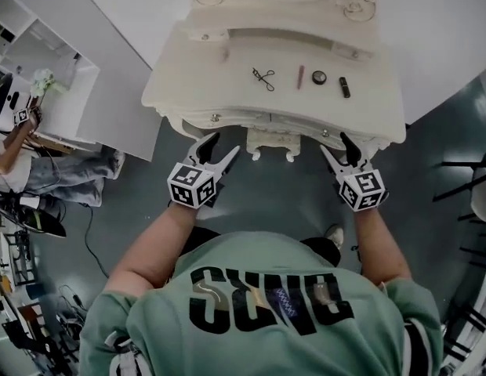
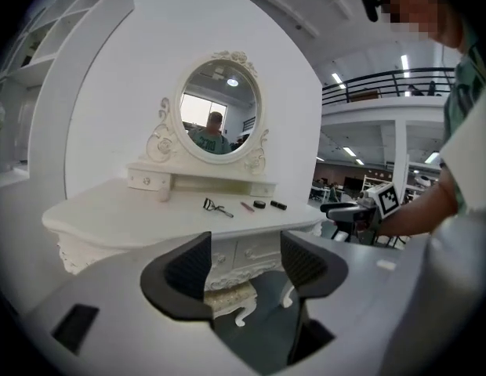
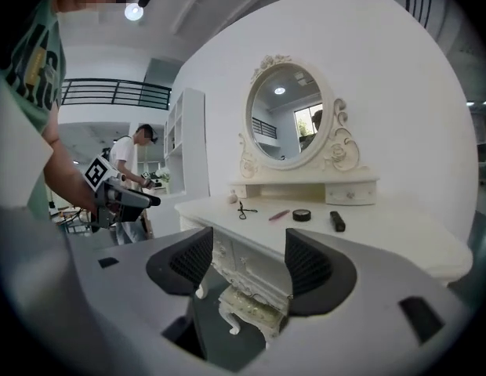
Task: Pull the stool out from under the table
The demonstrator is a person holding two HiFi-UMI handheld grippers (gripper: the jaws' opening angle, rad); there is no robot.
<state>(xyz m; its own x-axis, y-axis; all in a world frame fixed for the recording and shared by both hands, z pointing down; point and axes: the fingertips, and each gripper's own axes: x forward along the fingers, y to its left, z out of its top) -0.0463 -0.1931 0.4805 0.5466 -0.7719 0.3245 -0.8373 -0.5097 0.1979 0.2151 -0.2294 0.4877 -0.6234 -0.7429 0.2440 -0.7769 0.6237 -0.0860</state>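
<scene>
Nearest to me, both forearms reach forward from my body and slightly apart, wrists level, marker cubes facing up. My left gripper (image 1: 220, 152) and right gripper (image 1: 335, 149) hover in the air just short of the counter's (image 1: 197, 69) front edge, one on each side of its middle and pointing in toward it. On each the fingers (image 2: 188, 266) are spread wide with nothing between them; I only see the scene beyond through the gaps.

The stool (image 1: 270, 141) is tucked under the counter at the middle of the front edge, below and between my grippers. Only its cream seat rim and curled legs show, and neither gripper touches it.

I judge the step in hand to be the reach for the stool. To do it well, I should lower both grippers together under the carved front apron, take the seat rim on its left and right sides, and close both pairs evenly. Then I should draw straight back toward myself, keeping the stool level so its legs don't catch the counter's legs.

Farther back on the counter lie an eyelash curler (image 1: 264, 77), a pink stick (image 1: 300, 77), a round compact (image 1: 319, 77) and a dark tube (image 1: 344, 87), with the oval mirror (image 2: 219, 108) at the rear edge.
</scene>
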